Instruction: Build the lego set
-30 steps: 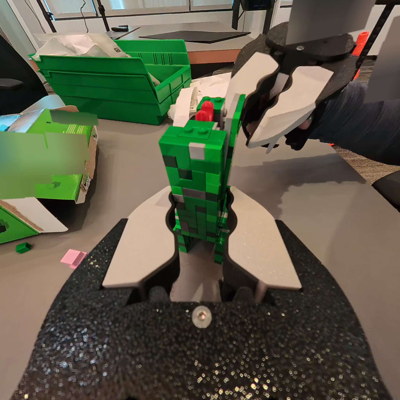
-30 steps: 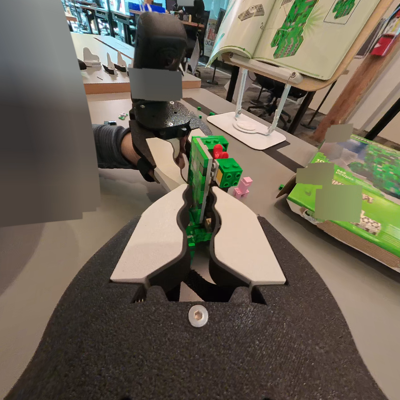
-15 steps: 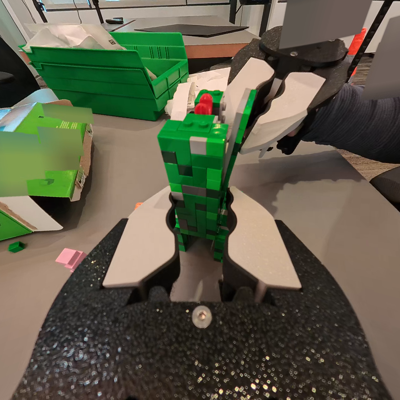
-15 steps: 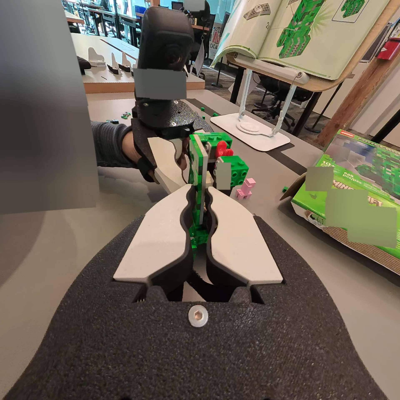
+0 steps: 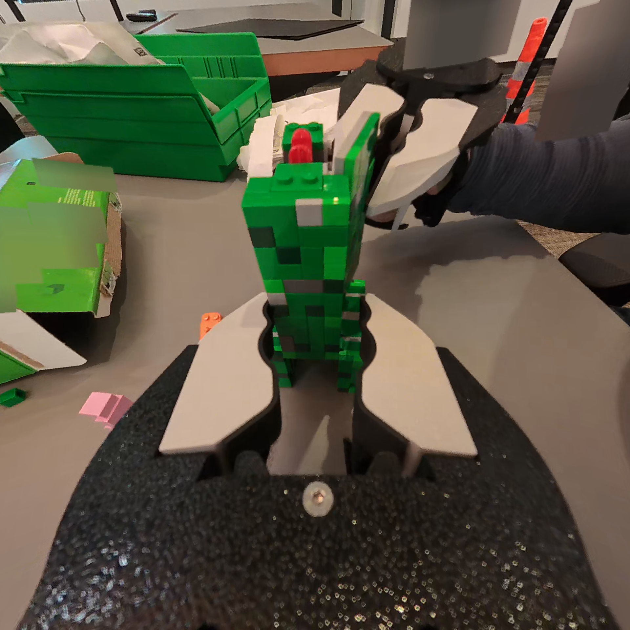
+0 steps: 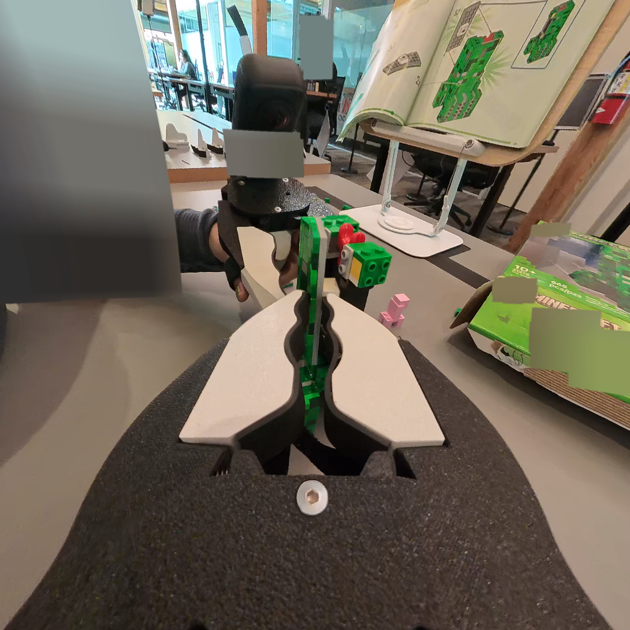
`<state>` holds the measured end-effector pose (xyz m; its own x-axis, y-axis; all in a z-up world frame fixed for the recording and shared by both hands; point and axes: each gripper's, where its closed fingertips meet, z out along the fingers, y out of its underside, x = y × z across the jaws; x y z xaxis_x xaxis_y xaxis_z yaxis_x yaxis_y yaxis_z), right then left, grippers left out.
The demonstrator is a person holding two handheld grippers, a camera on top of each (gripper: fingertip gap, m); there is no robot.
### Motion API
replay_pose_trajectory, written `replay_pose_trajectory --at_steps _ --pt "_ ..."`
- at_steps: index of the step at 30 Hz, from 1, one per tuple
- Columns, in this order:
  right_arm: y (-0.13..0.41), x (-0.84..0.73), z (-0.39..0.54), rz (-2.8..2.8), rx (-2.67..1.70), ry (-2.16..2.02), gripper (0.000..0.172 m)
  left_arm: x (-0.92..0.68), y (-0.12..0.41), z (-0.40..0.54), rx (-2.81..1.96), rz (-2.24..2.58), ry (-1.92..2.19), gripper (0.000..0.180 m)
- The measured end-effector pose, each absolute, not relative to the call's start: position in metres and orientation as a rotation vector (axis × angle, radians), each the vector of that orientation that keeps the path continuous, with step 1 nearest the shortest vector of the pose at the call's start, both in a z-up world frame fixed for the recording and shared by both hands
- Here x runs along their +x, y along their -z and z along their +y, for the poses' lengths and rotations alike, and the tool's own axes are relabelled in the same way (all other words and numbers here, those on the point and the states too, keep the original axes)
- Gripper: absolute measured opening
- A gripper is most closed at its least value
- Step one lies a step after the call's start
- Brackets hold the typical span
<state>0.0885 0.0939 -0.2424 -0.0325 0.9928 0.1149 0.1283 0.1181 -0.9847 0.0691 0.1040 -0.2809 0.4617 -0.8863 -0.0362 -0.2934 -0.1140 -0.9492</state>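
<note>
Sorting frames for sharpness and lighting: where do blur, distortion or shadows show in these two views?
Left wrist view: the green brick figure is slightly soft, edges bow from the wide lens, and a soft shadow lies on the grey table. Right wrist view: the thin green-and-grey brick panel is sharp; borders smear.

Glossy smooth plastic on the green brick figure (image 5: pixel 300 259), with grey and dark squares set in; same shiny plastic on the thin green-and-grey brick panel (image 6: pixel 311 272) and the red piece (image 6: pixel 346 235). Rough, speckled black plastic on the left gripper (image 5: pixel 317 327) body, matt pale grey on its fingers (image 5: pixel 231 375). Matt, finely grained black on the right gripper (image 6: pixel 315 327). Smooth matt grey table (image 5: pixel 477 306). Printed glossy card with raw corrugated edges on the green box (image 6: pixel 562 324). Hard shiny plastic on the green bin (image 5: pixel 136 112). Ribbed dark cloth sleeve (image 5: pixel 545 184). Paper booklet (image 6: pixel 477 61).
</note>
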Motion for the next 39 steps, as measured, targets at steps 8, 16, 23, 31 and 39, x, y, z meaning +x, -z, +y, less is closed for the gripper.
replay_pose_trajectory --at_steps 8,16,23,31,39 --pt "0.248 0.101 0.097 -1.389 -1.16 -1.091 0.005 0.069 0.284 0.103 -1.665 1.048 0.699 0.046" --pt "0.244 0.098 0.097 -1.378 -1.079 -1.162 0.005 0.069 0.284 0.109 -1.665 1.016 0.645 0.045" --pt "0.246 0.099 0.099 -1.363 -1.056 -1.199 0.005 0.072 0.262 0.114 -1.58 0.926 0.607 0.055" --pt "0.248 0.1 0.104 -1.351 -1.05 -1.162 0.006 0.076 0.252 0.116 -1.539 0.891 0.571 0.044" --pt "0.25 0.101 0.111 -1.333 -1.068 -1.087 0.012 0.074 0.253 0.117 -1.544 0.886 0.556 0.04"
